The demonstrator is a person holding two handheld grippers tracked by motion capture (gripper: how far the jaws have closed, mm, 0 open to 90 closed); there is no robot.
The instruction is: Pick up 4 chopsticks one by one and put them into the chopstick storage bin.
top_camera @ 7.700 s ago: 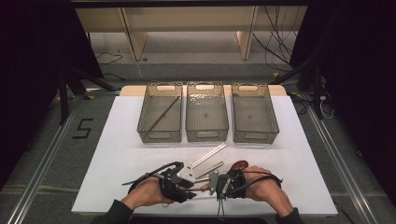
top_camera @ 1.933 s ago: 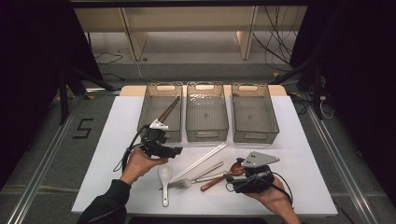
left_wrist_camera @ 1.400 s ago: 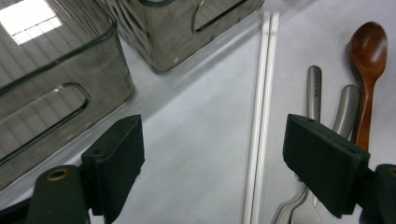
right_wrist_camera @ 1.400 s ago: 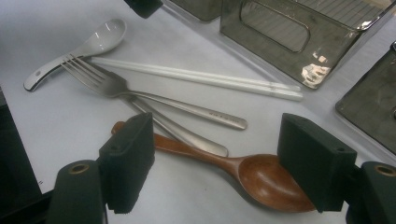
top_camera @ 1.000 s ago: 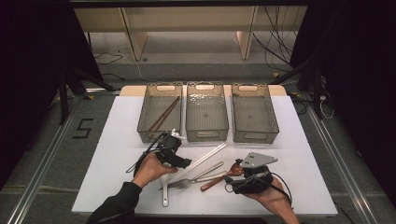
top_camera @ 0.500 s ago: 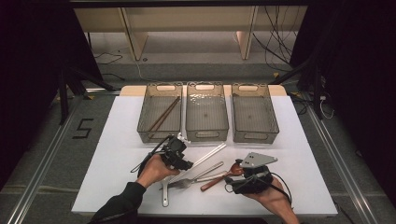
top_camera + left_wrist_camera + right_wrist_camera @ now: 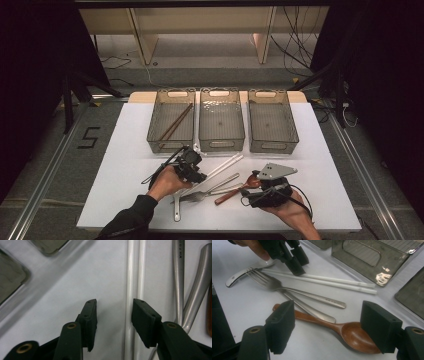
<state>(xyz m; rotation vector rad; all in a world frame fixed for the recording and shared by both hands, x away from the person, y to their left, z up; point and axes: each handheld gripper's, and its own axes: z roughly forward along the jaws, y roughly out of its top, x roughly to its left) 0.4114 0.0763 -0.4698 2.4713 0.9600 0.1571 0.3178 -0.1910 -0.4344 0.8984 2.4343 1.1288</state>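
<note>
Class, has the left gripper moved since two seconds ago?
Yes. The left gripper has come away from the left bin, toward the white chopsticks, its fingers closing.

White chopsticks (image 7: 135, 277): smooth, glossy plastic. Fork (image 7: 287, 288): polished metal. Wooden spoon (image 7: 342, 333): varnished brown wood, glossy. White spoon (image 7: 244, 271): glossy, ceramic-like. Bins (image 7: 221, 122): translucent smoky plastic. Table cover (image 7: 120, 150): matt white. Gripper pads (image 7: 91, 315): matt black.

I see a brightly lit table (image 7: 125, 195) amid dark surroundings, glare on a bin wall (image 7: 384, 277), close jaws soft-focused.
</note>
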